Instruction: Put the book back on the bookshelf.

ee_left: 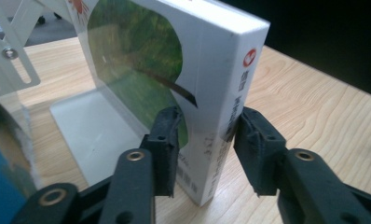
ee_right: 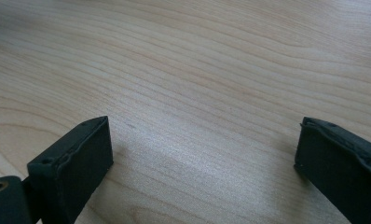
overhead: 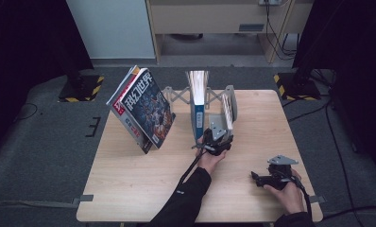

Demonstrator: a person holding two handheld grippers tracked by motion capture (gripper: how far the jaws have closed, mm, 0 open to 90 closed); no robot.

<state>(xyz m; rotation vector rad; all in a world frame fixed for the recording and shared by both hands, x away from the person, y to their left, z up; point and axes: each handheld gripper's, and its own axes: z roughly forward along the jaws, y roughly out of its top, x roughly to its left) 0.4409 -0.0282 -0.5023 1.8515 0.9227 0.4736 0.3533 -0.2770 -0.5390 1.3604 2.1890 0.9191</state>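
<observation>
White book (ee_left: 221, 88) clamped at lower spine by my left gripper (ee_left: 207, 135), jaws closed on cover and back; book upright on table (ee_left: 314, 112) at right end of expanding book rack (overhead: 176, 97), beside blue-spined book (overhead: 198, 111). I judge step: seating book in rack. Next move calls for slow release without tipping it. Left forearm stretched forward, hand low. Right gripper (ee_right: 202, 154) wide open, holding nothing, resting near table's right front edge. Magazines (overhead: 146, 111) lean at left.

Cut-off and unreadable parts
White book (ee_left: 174, 79): top cropped at 12 o'clock; spine print blurred; magazine (overhead: 146, 111) small text unreadable
</observation>
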